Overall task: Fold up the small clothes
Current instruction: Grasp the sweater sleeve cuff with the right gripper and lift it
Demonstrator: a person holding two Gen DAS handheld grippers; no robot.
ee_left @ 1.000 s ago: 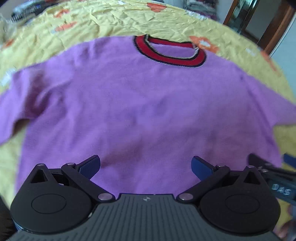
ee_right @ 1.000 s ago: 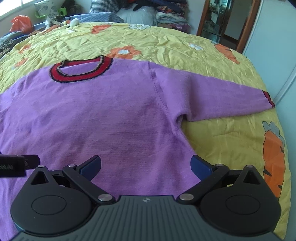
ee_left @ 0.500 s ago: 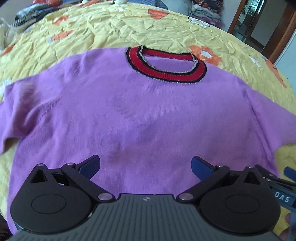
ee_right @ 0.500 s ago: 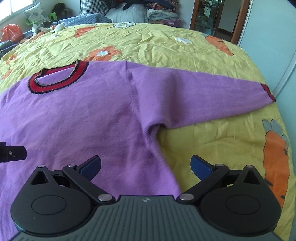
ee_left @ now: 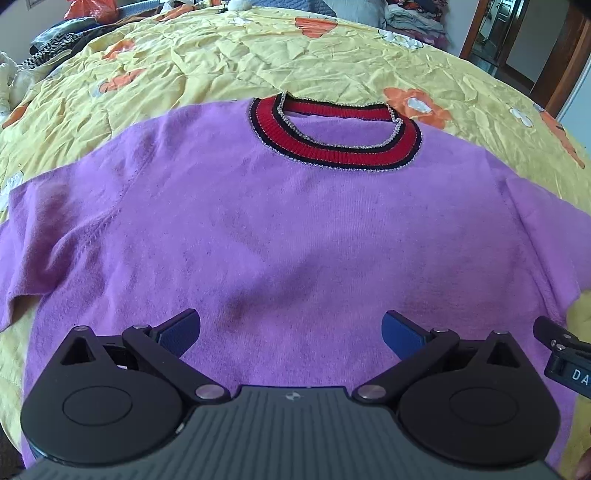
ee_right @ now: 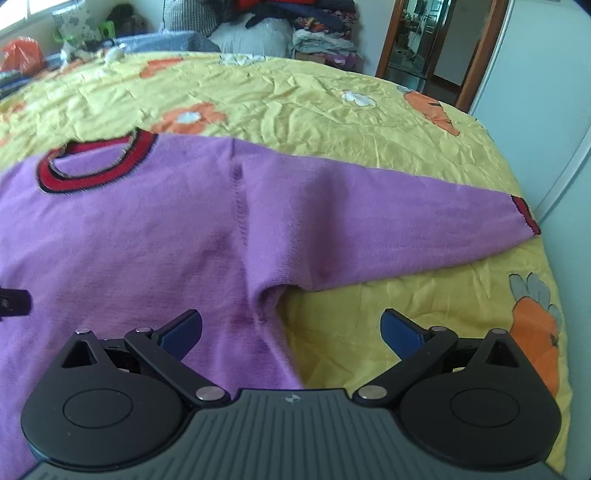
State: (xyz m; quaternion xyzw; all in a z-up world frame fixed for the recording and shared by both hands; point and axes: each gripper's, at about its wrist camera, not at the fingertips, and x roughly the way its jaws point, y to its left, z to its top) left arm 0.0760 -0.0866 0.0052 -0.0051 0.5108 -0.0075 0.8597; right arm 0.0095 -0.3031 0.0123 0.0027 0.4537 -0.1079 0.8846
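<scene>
A small purple sweater (ee_left: 288,229) with a red and black collar (ee_left: 332,147) lies flat, front up, on the yellow bed sheet (ee_left: 258,55). My left gripper (ee_left: 291,332) is open and empty above the sweater's lower middle. My right gripper (ee_right: 291,332) is open and empty above the sweater's right armpit (ee_right: 269,295). The right sleeve (ee_right: 388,229) stretches out to the right, ending in a red cuff (ee_right: 526,214). The left sleeve (ee_left: 33,251) looks folded short at the left. The right gripper's tip shows in the left wrist view (ee_left: 565,354).
The yellow sheet (ee_right: 332,99) has orange flower and carrot prints (ee_right: 535,332). Piles of clothes (ee_right: 317,33) lie at the far end of the bed. A doorway (ee_right: 424,48) and a pale wall (ee_right: 546,92) stand at the right, close to the bed edge.
Both grippers have pulled back and risen a little. The right wrist view has swung right, bringing the armpit and sleeve toward its centre. Both stay open; the sweater has not moved.
</scene>
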